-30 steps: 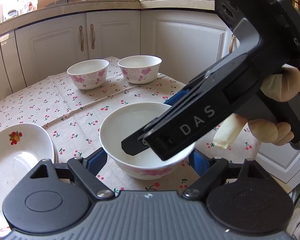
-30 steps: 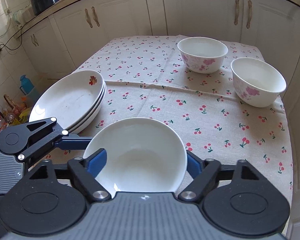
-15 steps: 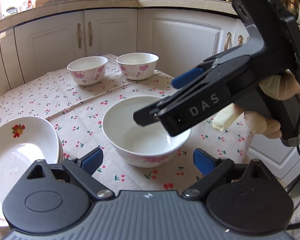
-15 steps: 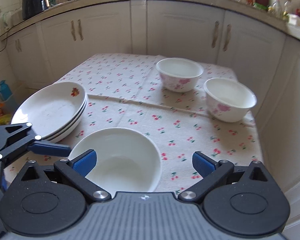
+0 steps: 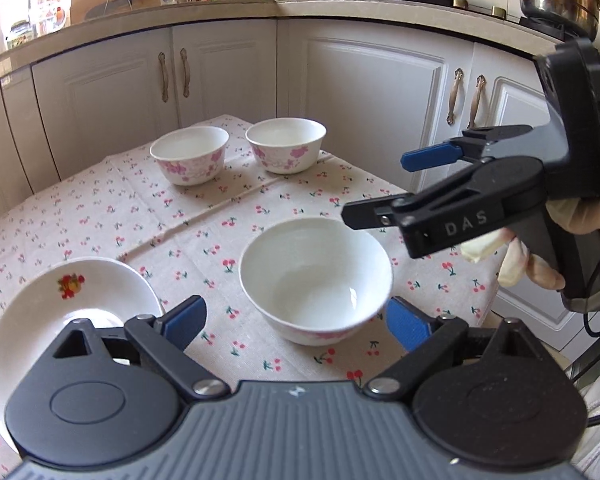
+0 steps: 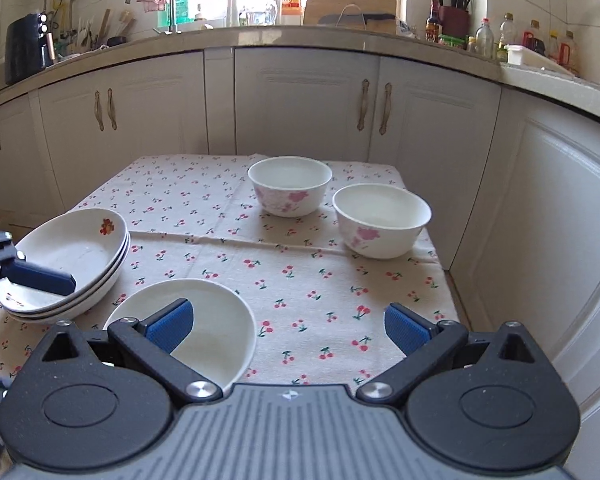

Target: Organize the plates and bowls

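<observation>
A white bowl with pink flowers (image 5: 315, 280) stands on the tablecloth near the front edge; it also shows in the right wrist view (image 6: 204, 328). My left gripper (image 5: 296, 320) is open and empty just behind it. My right gripper (image 6: 288, 326) is open and empty, raised to the right of this bowl, seen in the left wrist view (image 5: 388, 184). Two more flowered bowls (image 6: 290, 185) (image 6: 381, 220) stand side by side at the far end. A stack of white plates (image 6: 70, 258) sits at the left.
The small table has a cherry-print cloth (image 6: 300, 276) and drops off at its right edge (image 6: 452, 280). White kitchen cabinets (image 6: 300, 108) surround it closely at the back and right. A countertop with bottles and utensils (image 6: 480, 40) runs above.
My right gripper let go of the near bowl, lifted out of it and drew back to the right. My left gripper also pulled back from around the bowl, which stays on the cloth.
</observation>
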Demonstrator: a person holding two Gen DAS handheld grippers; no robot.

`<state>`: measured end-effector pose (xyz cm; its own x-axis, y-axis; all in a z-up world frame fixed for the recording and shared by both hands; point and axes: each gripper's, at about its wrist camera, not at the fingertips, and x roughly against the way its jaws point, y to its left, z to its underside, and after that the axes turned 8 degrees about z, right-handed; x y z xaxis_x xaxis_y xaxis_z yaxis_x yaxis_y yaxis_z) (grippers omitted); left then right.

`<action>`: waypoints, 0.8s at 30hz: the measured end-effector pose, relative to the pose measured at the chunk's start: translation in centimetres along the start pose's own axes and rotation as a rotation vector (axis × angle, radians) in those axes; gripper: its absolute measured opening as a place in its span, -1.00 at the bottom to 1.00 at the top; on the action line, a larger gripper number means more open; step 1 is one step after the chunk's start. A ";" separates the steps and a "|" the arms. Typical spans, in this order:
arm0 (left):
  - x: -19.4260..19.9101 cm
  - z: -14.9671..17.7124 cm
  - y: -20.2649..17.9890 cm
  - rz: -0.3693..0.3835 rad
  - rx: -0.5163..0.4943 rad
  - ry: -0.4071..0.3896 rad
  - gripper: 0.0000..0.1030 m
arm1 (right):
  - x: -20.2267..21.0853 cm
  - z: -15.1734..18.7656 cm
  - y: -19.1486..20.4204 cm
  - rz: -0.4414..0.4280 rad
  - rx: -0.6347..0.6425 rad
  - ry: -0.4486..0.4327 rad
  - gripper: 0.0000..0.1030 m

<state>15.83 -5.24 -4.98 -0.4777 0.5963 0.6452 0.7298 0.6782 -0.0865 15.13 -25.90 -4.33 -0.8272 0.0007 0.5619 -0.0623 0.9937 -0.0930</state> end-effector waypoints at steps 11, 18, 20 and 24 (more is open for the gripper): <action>-1.2 -6.7 2.8 0.040 0.018 0.007 0.87 | -1.4 -1.0 -2.5 0.049 -0.002 -0.031 1.00; -4.5 -10.8 4.0 0.055 -0.006 0.026 0.87 | -3.5 -1.8 -4.3 0.111 -0.041 -0.039 1.00; -5.7 -11.8 4.2 0.075 -0.019 0.041 0.87 | -4.3 -2.0 -4.9 0.125 -0.043 -0.039 1.00; -8.1 -14.0 5.2 0.122 -0.018 0.052 0.87 | -6.0 -2.1 -5.5 0.142 -0.029 -0.037 1.00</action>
<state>30.35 -12.59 -0.03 -0.3593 0.6503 0.6693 0.7898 0.5939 -0.1531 21.63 -31.13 -5.47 -0.8466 0.1376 0.5141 0.0721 0.9867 -0.1455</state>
